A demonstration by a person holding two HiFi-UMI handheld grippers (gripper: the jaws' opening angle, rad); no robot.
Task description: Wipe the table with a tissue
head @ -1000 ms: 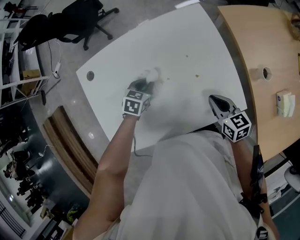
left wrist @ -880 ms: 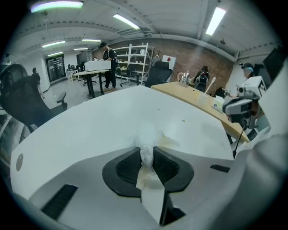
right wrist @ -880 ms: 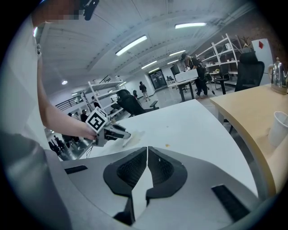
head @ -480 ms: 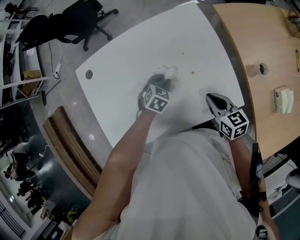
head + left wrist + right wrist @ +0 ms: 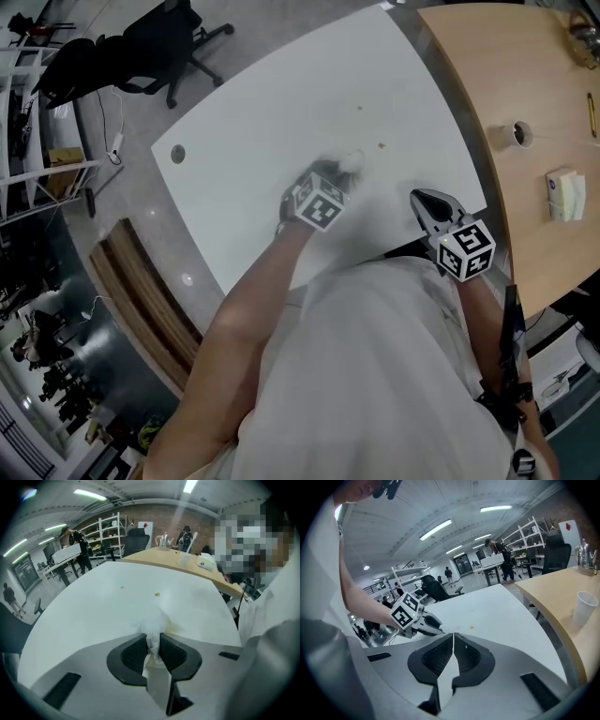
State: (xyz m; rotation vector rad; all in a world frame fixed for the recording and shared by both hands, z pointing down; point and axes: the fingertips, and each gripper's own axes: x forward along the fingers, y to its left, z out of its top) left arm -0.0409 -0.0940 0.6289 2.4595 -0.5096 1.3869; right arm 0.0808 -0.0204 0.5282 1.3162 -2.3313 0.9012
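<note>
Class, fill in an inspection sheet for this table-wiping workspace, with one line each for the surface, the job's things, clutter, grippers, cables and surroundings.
Surface: white table, bare except for small brownish crumbs beyond the tissue.
Job's things: tissue, bunched, its loose end on the table top.
Clutter: paper cup and small white pack, both on the adjoining wooden table.
Grippers: left gripper shut on the tissue; right gripper shut and empty, over the white table, apart from the tissue.
Cables: white cable on the floor beside the shelving.
Surroundings: black office chair on the grey floor.
</note>
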